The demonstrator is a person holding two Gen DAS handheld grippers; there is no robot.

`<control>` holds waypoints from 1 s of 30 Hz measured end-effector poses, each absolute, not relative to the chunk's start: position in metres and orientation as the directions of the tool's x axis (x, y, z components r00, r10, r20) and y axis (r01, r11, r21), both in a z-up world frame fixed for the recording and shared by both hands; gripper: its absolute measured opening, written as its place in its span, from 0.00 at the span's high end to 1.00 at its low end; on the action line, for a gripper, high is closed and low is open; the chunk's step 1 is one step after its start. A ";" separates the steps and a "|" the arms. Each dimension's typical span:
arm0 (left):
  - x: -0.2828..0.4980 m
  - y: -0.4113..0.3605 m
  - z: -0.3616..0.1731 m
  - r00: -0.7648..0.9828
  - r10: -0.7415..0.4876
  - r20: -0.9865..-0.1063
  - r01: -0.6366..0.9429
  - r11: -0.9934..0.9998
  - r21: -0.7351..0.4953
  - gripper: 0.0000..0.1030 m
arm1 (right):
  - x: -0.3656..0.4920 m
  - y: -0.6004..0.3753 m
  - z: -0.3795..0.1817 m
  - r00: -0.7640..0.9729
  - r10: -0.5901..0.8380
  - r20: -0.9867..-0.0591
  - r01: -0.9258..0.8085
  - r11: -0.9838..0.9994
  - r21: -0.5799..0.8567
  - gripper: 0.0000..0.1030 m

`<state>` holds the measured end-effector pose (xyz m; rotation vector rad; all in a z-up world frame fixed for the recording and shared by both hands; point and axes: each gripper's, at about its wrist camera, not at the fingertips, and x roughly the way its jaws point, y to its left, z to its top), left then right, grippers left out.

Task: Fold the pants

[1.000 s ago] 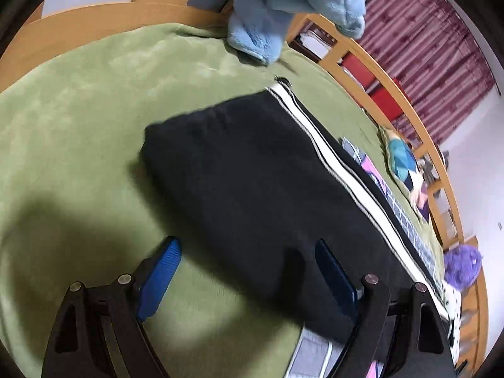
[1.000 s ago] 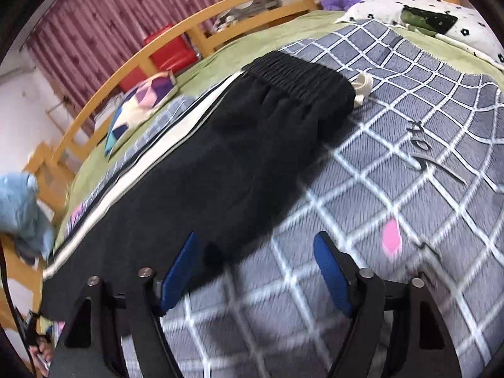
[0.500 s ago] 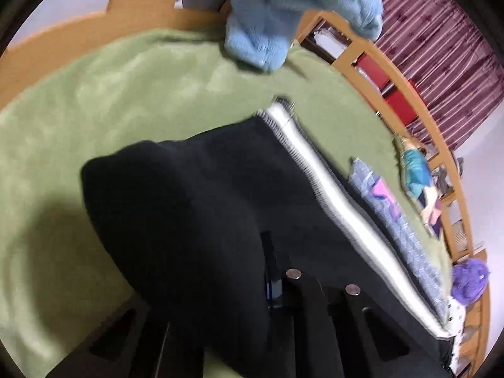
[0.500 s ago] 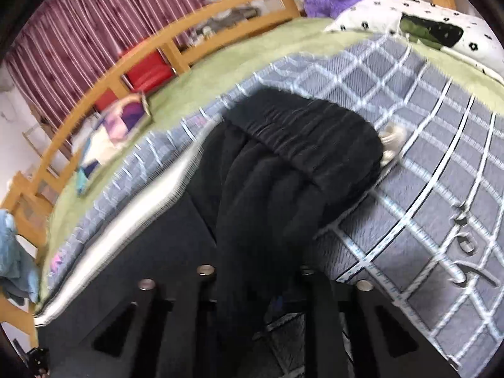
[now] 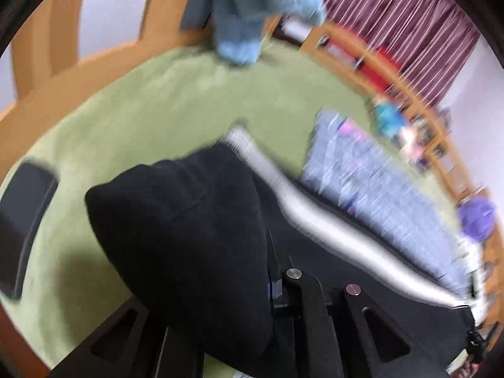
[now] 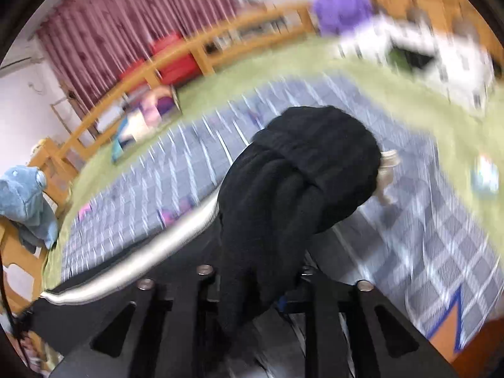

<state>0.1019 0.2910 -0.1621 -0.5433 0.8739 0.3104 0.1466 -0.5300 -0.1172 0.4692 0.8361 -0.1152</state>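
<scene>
Black pants (image 5: 189, 226) with a white side stripe (image 5: 330, 233) hang between my two grippers above the bed. My left gripper (image 5: 252, 289) is shut on the leg-hem end, and the cloth bunches over its fingers. My right gripper (image 6: 255, 280) is shut on the elastic waistband end (image 6: 302, 170), which drapes forward over it. A pale drawstring (image 6: 386, 170) dangles at the waistband. The stripe also shows in the right wrist view (image 6: 151, 258). Both views are motion-blurred.
The bed has a green blanket (image 5: 176, 94) and a grey checked quilt (image 6: 441, 220). A wooden rail (image 5: 409, 94) runs along the far side. A blue plush (image 5: 245, 15), a purple plush (image 6: 343, 3), a patterned pillow (image 6: 441, 50) and a dark flat object (image 5: 22, 214) lie around.
Both grippers have shut on the ends of the pants and lifted them off the bed. The cloth now hangs bunched over the fingers, and both views swing fast.
</scene>
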 end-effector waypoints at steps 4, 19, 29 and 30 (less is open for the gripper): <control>0.095 0.287 -0.184 0.496 0.090 -0.864 -0.542 0.809 -0.227 0.60 | 0.118 -0.549 -0.182 0.575 0.159 -0.802 0.331 0.852 0.406 0.68; 0.059 0.267 -0.177 0.561 0.061 -0.825 -0.566 0.756 -0.328 0.30 | 0.155 -0.566 -0.166 0.703 0.007 -0.711 0.387 0.835 0.390 0.56; 0.046 0.278 -0.163 0.611 0.076 -0.788 -0.533 0.775 -0.339 0.30 | 0.158 -0.621 -0.161 0.634 -0.030 -0.773 0.459 0.819 0.344 0.53; 0.047 0.279 -0.161 0.614 0.067 -0.786 -0.519 0.784 -0.339 0.30 | 0.160 -0.624 -0.176 0.590 -0.007 -0.807 0.482 0.805 0.345 0.51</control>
